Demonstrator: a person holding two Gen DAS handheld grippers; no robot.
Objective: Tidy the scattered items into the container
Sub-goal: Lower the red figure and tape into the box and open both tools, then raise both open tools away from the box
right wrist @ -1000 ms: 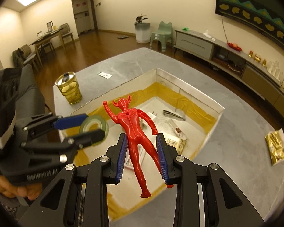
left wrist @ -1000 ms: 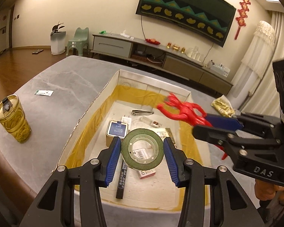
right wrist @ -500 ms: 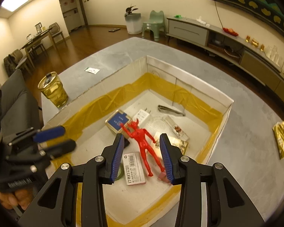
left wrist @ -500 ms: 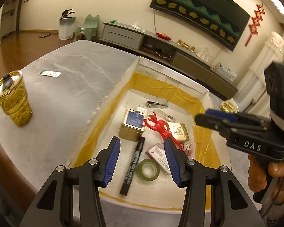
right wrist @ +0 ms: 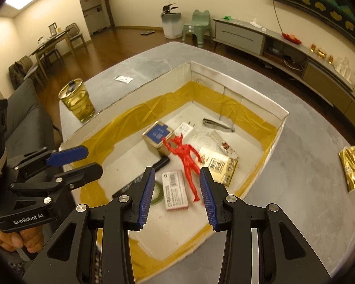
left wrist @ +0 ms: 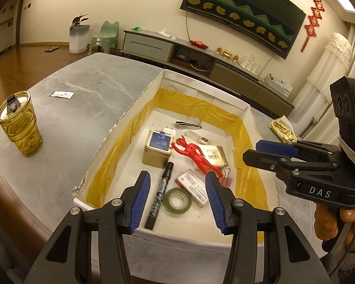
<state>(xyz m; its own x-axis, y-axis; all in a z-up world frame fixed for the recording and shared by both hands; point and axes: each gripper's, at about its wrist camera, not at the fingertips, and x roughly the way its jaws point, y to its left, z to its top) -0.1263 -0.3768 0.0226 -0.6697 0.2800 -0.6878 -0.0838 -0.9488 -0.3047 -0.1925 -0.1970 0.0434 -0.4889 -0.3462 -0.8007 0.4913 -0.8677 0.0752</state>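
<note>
Change: a second ago the left gripper clamped the green tape roll and the right gripper the red figurine; both items now lie on the box floor.
Left gripper: jaws spread wide, empty, above the box's near end.
Right gripper: jaws apart, holding nothing, above the same box.
Box: white cardboard box, rectangular and open-topped, yellow glossy tape wrinkled along its inner seams; sits on a grey marbled table.
Tape roll: flat ring, matte green, near the front wall between a black marker and a white barcode-labelled packet.
Figurine: smooth red plastic, horned, face up, arm touching a gold square tin with a blue lid.
Outside the box: ribbed amber glass tumbler with lid; crinkled gold foil packet; a small card.
</note>
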